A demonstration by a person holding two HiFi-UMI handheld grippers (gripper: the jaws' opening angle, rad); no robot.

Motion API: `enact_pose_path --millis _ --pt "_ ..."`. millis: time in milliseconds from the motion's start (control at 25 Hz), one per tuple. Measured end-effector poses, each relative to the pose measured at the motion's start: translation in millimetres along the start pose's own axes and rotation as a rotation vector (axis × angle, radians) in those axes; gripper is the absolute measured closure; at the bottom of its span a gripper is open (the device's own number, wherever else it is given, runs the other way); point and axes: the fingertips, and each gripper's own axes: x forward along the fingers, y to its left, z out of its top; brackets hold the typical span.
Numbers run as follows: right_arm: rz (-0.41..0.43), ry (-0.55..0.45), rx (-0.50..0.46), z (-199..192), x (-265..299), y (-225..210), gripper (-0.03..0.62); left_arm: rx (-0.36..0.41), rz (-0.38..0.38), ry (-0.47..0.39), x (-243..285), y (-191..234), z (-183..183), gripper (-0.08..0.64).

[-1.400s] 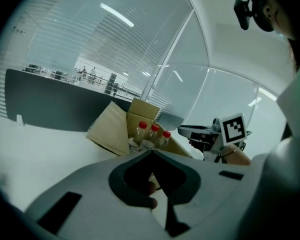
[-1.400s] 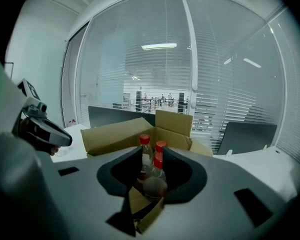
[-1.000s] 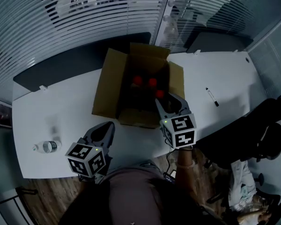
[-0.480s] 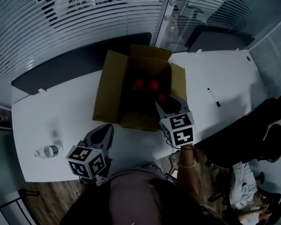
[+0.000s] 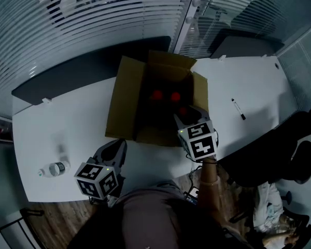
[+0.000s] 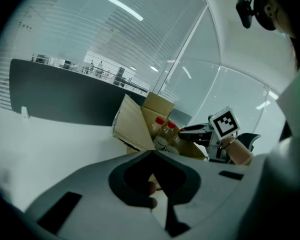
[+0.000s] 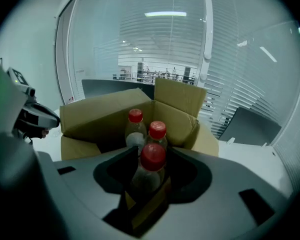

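Where the open cardboard box (image 5: 125, 100) sits on the white counter (image 5: 67, 123), three red-capped bottles (image 7: 156, 130) stand upright inside it. The right hand-held gripper (image 5: 186, 114) hangs over the box's near right corner, jaws apart, with the nearest bottle (image 7: 152, 159) standing in the gap between them. The left hand-held gripper (image 5: 118, 143), jaws together and empty, hovers by the counter's front edge, near the box's front left corner.
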Motion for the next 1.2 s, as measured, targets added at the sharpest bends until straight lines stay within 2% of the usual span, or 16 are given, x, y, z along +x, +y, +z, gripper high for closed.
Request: enact_pose_path --millis 80,280,440,680,1200 --pt "-0.004 0.026 0.005 -2.5 1.4 -1.5 0.422 -0.005 -0.006 0.002 1.2 -0.2 -0.6 0.551" --pt "0.012 0.019 0.025 0.5 2.2 -1.2 0.423 -0.009 -0.009 -0.001 3.1 -0.8 -1.3 0.551" --pt "0.039 -0.007 0.033 3.3 -1.8 3.3 0.423 -0.007 -0.005 -0.010 0.2 -0.5 -1.0 0.551" --pt "0.029 -0.048 0.034 9.3 -10.3 3.9 0.423 -0.019 -0.010 -0.038 -5.2 -3.4 -4.3 0.551" --pt "0.000 -0.122 -0.025 33.3 -40.6 6.4 0.423 0.002 -0.009 -0.062 -20.2 -15.3 -6.8 0.551"
